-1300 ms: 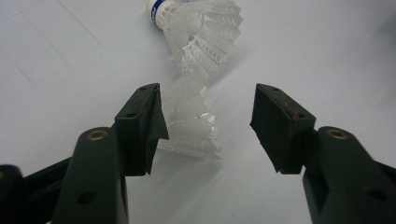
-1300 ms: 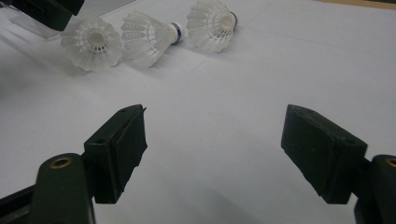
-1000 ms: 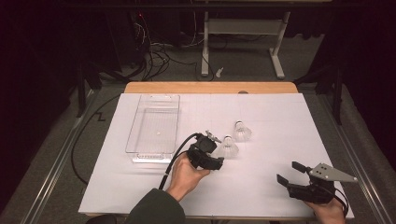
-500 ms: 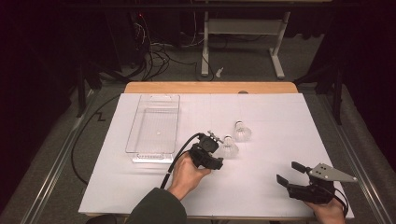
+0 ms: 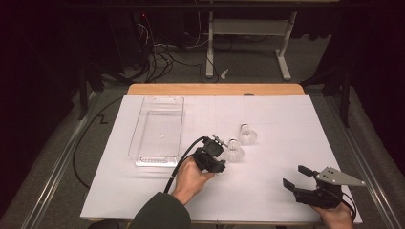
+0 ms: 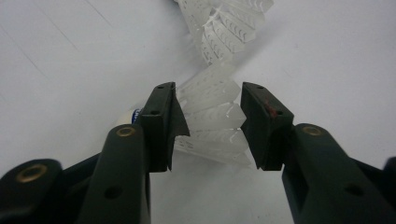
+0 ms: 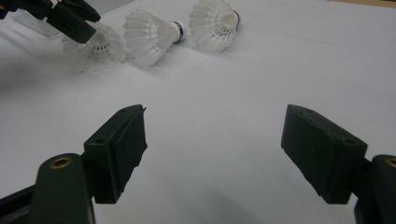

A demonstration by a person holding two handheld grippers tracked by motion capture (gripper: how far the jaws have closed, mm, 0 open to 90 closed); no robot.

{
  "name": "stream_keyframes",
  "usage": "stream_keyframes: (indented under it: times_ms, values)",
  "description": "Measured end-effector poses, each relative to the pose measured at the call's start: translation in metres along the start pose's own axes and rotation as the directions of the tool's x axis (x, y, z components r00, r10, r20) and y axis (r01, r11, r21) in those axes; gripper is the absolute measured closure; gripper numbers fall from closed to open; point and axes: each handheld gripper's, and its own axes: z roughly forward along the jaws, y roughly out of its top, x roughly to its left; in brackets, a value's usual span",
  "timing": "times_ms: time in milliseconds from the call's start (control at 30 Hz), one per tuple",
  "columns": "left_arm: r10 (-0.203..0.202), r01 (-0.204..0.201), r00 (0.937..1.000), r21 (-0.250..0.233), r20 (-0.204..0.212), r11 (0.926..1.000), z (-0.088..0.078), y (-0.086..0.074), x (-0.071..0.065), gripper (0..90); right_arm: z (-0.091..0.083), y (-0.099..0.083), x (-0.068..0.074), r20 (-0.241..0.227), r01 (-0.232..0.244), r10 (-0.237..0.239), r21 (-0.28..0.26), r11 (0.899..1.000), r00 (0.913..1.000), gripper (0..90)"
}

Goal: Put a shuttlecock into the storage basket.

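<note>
Left gripper view showed the left gripper (image 6: pixel 208 126) closing on a shuttlecock's (image 6: pixel 212 123) feathers — pads touching its skirt; right gripper (image 7: pixel 212 154) rested wide open, holding nothing.

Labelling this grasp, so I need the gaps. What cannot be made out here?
1. Left gripper view: the left claw has just been closing with a shuttlecock between its jaws; whether the pads press it yet is unclear.
2. Left gripper view: its cork, mostly hidden behind one jaw.
3. Left gripper view: a second shuttlecock, cut off by the top edge.
</note>
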Motion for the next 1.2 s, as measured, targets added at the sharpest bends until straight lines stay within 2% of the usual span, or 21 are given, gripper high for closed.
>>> stream_keyframes:
  times_ms: [333, 700, 733, 767, 800, 900, 1200]
  values:
    - [0.016, -0.016, 0.9998, 0.009, -0.008, 0.9998, 0.000, -0.002, 0.000, 67.4, 0.000, 0.000, 0.000, -0.001, -0.002, 0.002, -0.001, 1.000, 1.0000, 22.5]
    - [0.031, -0.030, 0.9994, 0.020, -0.017, 0.9993, -0.003, -0.003, 0.000, 73.7, 0.000, 0.000, 0.000, -0.002, -0.002, 0.002, -0.003, 1.000, 1.0000, 22.5]
    - [0.035, -0.035, 0.9994, 0.015, -0.001, 0.9993, -0.004, -0.003, 0.001, 74.1, 0.000, 0.000, 0.000, -0.002, -0.002, 0.002, -0.002, 1.000, 1.0000, 22.5]
    - [0.031, -0.031, 0.9995, -0.001, 0.011, 0.9995, -0.006, -0.003, 0.000, 81.9, 0.000, 0.000, 0.000, -0.002, -0.002, 0.002, -0.002, 1.000, 1.0000, 22.5]
    - [0.042, -0.042, 0.9991, -0.005, -0.010, 0.9991, -0.008, -0.002, -0.002, 83.2, 0.000, 0.000, 0.000, -0.002, -0.003, 0.003, -0.002, 1.000, 1.0000, 22.5]
    - [0.051, -0.051, 0.9986, 0.001, -0.011, 0.9987, -0.009, -0.002, -0.002, 86.4, 0.000, 0.000, 0.000, -0.001, -0.002, 0.002, -0.002, 1.000, 1.0000, 22.5]
    - [0.057, -0.057, 0.9984, 0.004, -0.008, 0.9984, -0.011, -0.003, -0.001, 89.5, 0.000, 0.000, 0.000, -0.001, -0.002, 0.002, -0.001, 1.000, 1.0000, 22.5]
